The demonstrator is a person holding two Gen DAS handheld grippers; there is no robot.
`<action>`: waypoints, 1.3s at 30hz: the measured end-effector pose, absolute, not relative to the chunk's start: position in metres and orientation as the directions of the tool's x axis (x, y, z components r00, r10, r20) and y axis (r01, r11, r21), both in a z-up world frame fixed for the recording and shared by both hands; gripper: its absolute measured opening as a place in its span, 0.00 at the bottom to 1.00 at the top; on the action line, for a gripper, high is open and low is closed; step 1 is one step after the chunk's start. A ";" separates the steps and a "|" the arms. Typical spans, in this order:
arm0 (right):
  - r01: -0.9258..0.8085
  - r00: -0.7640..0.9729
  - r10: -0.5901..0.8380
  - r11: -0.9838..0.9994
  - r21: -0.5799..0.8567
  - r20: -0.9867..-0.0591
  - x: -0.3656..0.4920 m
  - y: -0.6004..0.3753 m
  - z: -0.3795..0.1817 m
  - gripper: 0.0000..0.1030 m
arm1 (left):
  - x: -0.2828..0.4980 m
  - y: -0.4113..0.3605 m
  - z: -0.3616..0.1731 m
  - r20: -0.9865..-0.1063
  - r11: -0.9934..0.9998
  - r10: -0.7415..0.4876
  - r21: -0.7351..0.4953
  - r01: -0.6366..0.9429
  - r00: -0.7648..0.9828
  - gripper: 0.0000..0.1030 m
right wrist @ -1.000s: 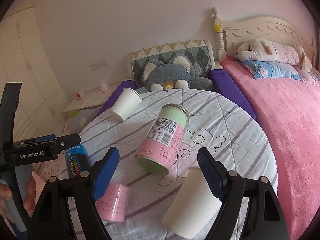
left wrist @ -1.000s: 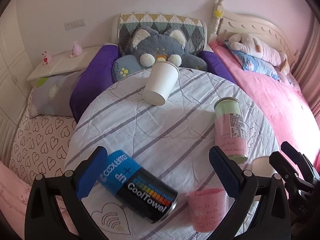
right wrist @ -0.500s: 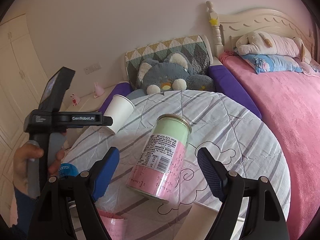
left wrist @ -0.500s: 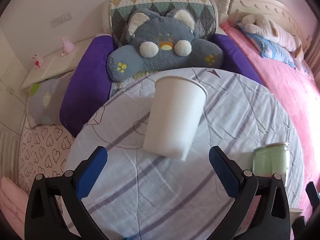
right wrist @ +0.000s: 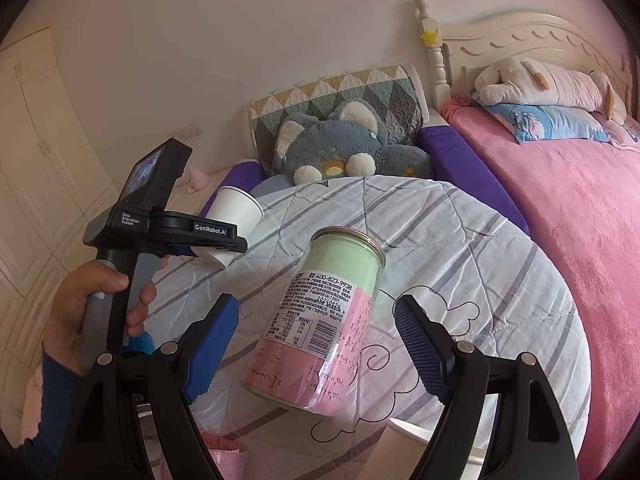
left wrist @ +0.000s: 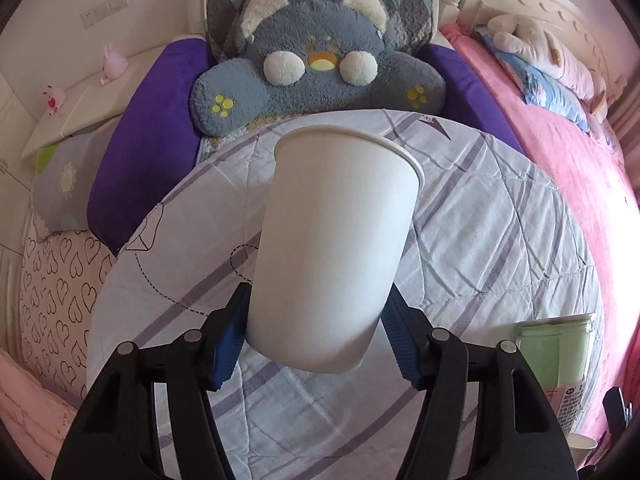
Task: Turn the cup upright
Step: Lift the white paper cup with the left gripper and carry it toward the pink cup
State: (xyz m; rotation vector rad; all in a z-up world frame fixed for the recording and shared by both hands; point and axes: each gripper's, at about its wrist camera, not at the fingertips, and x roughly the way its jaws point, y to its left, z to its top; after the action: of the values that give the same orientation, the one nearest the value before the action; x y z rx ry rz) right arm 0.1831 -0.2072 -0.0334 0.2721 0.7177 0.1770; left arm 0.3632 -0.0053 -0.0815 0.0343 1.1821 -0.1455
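A white paper cup [left wrist: 332,248] lies on its side on the striped round table [left wrist: 500,248], rim pointing away from me. My left gripper [left wrist: 316,320] has its blue pads on both sides of the cup's base end and is shut on it. The right wrist view shows the same cup [right wrist: 232,220] held by the left gripper [right wrist: 192,246] at the table's far left. My right gripper [right wrist: 316,344] is open and empty, with a green and pink can [right wrist: 320,320] lying between and beyond its fingers.
A grey plush cat cushion [left wrist: 316,68] and purple bolsters [left wrist: 140,136] lie behind the table. A pink bed [right wrist: 568,220] is on the right. Another white cup [right wrist: 404,452] and a pink cup [right wrist: 224,452] lie near the table's front edge. The can shows at the right [left wrist: 560,356].
My left gripper moved forward to the white cup and closed its pads on the base end. My right gripper stayed open near the can and moved slightly.
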 end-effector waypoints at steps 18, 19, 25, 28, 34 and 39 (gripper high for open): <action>-0.068 0.730 0.245 0.955 0.289 -0.638 0.155 -0.206 -0.028 0.79 | 0.313 -0.017 -0.075 -0.940 0.971 -0.175 -0.116 0.209 0.292 0.62; -0.068 0.728 0.245 0.955 0.289 -0.640 0.154 -0.206 -0.028 0.79 | 0.316 -0.018 -0.078 -0.945 0.973 -0.170 -0.115 0.202 0.280 0.62; -0.068 0.719 0.250 0.954 0.292 -0.649 0.153 -0.208 -0.031 0.79 | 0.321 -0.023 -0.083 -0.939 0.981 -0.132 -0.079 0.175 0.317 0.69; -0.062 0.710 0.250 0.954 0.295 -0.659 0.155 -0.210 -0.035 0.79 | 0.315 -0.026 -0.078 -0.926 0.980 -0.132 -0.067 0.190 0.353 0.61; -0.064 0.708 0.253 0.953 0.297 -0.659 0.151 -0.211 -0.035 0.79 | 0.290 -0.017 -0.050 -0.887 0.979 -0.149 -0.071 0.190 0.437 0.61; -0.076 0.712 0.256 0.954 0.291 -0.653 0.138 -0.209 -0.027 0.79 | 0.256 -0.008 -0.018 -0.864 0.968 -0.203 -0.107 0.226 0.461 0.61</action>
State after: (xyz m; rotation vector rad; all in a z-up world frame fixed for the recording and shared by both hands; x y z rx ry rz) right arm 0.1384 -0.2090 -0.0268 0.2520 0.7575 0.1860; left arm 0.2565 -0.0084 -0.0183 0.0241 1.0599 -0.2636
